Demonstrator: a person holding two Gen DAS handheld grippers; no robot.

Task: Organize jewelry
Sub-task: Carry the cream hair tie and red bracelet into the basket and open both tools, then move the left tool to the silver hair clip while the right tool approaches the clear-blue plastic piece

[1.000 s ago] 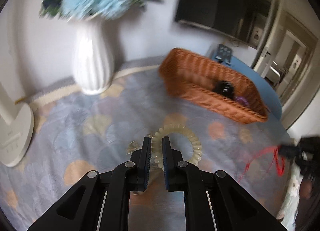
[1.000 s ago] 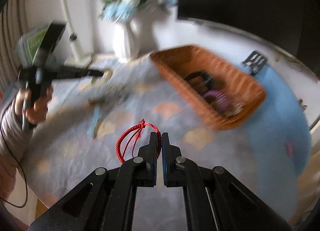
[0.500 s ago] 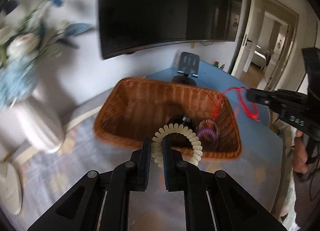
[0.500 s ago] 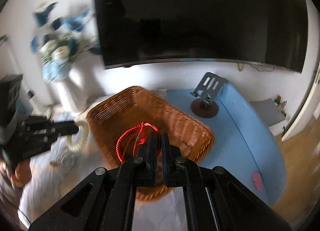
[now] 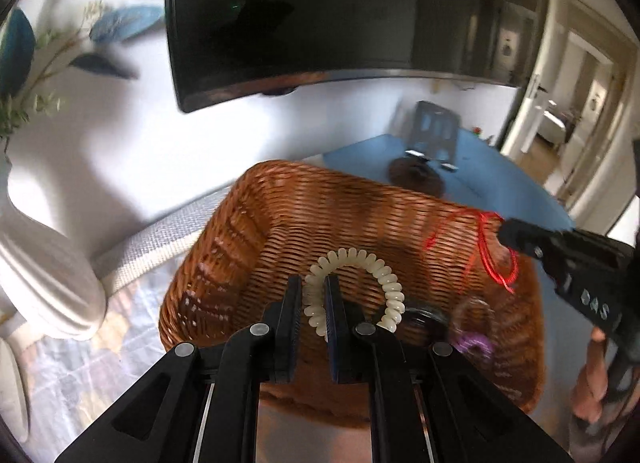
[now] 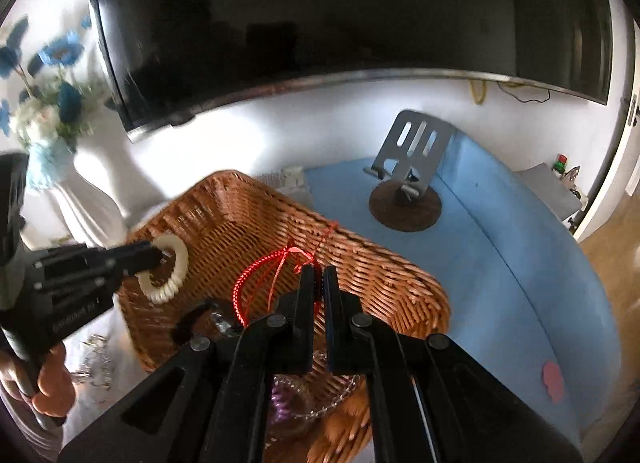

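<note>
Jewelry hangs over the wicker basket (image 5: 224,263): the left gripper (image 5: 313,295) has its jaws clamped on a cream coil bracelet (image 5: 390,283), the right gripper (image 6: 319,283) on a red cord bracelet (image 6: 256,275). Only the right wrist view clearly shows the grey stand (image 6: 412,151) on the blue surface (image 6: 520,263).

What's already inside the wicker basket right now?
In the wicker basket, near its front end: a black piece, a purple piece and a clear ring-shaped one. The right gripper hides part of that end. The cream coil bracelet and red cord bracelet remain gripped above it.
</note>
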